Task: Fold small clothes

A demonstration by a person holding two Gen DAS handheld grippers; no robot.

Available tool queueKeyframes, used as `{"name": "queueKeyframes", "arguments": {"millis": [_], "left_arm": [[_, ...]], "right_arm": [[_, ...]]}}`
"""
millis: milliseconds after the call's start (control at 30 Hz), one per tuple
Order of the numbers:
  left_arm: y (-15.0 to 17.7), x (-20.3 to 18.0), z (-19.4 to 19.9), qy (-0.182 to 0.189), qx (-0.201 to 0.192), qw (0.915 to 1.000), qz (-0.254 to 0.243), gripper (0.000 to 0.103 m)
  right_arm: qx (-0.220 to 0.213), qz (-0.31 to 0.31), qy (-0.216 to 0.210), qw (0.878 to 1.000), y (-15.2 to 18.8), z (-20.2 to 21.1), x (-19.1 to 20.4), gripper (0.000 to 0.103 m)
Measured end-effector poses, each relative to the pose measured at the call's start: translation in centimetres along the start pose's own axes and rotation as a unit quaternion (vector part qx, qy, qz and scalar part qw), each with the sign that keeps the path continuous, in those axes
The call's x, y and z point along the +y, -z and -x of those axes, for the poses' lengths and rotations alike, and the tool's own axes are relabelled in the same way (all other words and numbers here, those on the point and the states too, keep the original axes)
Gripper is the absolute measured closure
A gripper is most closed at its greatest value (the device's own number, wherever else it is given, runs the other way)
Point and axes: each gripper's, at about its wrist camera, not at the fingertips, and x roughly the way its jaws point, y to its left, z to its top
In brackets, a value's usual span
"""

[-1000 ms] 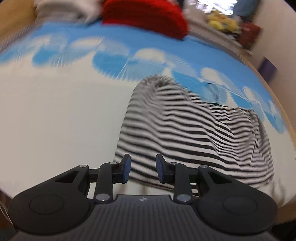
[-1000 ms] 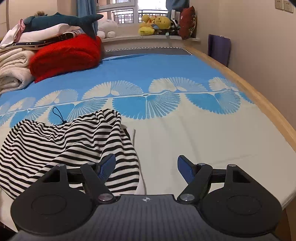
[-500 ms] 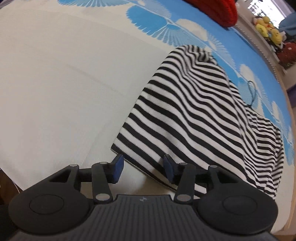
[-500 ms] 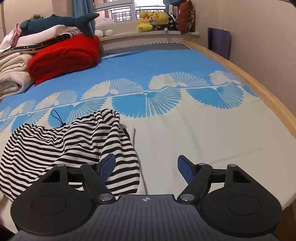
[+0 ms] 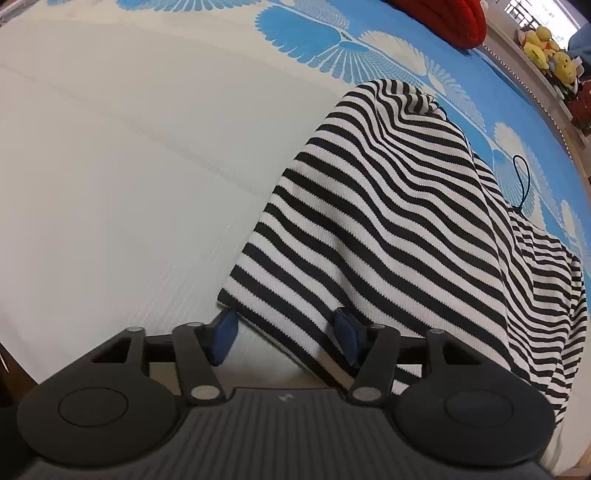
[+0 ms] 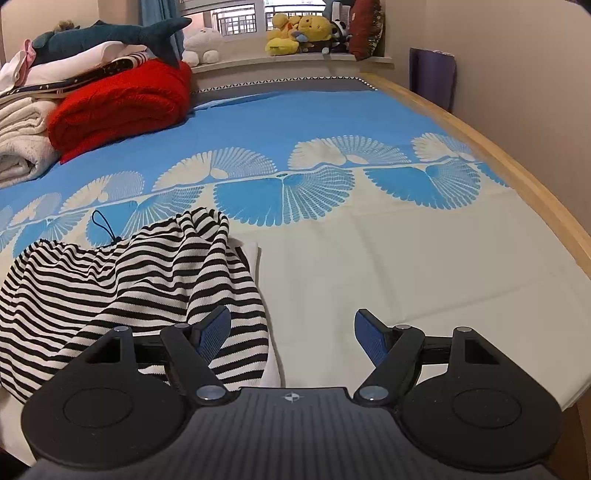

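A black-and-white striped garment (image 5: 388,229) lies rumpled on the bed near its front edge, with a thin dark cord loop (image 5: 522,181) at its far side. My left gripper (image 5: 284,338) is open, its jaws straddling the garment's near left corner, low over the sheet. In the right wrist view the same garment (image 6: 122,280) lies at the lower left. My right gripper (image 6: 291,334) is open wide and empty, its left finger (image 6: 212,332) over the garment's right edge.
The bed (image 6: 369,258) has a blue and cream fan-patterned sheet. A red blanket (image 6: 122,107), folded white towels (image 6: 22,144) and a shark plush (image 6: 110,35) are stacked at the far left. Stuffed toys (image 6: 295,35) line the windowsill. A wooden bed rail (image 6: 517,177) runs along the right.
My left gripper has dropped lower and closer to the garment's near corner and its jaws have opened wider around the hem. The right gripper has barely moved.
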Motion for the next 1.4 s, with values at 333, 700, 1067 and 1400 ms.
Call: {"name": "queueKeyframes", "arguments": {"millis": [333, 700, 1067, 1400], "left_arm": [[1.0, -0.3, 3.7, 0.024, -0.081, 0.9957, -0.038, 0.094], [1.6, 0.0, 6.4, -0.124, -0.108, 0.9804, -0.108, 0.096], [15.5, -27.6, 12.3, -0.006, -0.296, 0.8372, -0.460, 0.097], [25.1, -32.2, 6.1, 0.159, -0.136, 0.7890, -0.578, 0.068]], "right_arm": [[-0.006, -0.048, 0.018, 0.999, -0.5, 0.0, -0.7, 0.028], [-0.050, -0.096, 0.063, 0.992, -1.8, 0.8, -2.2, 0.028], [-0.161, -0.155, 0.185, 0.957, -1.6, 5.3, -9.4, 0.028], [-0.123, -0.157, 0.085, 0.976, -1.1, 3.2, -10.4, 0.028]]}}
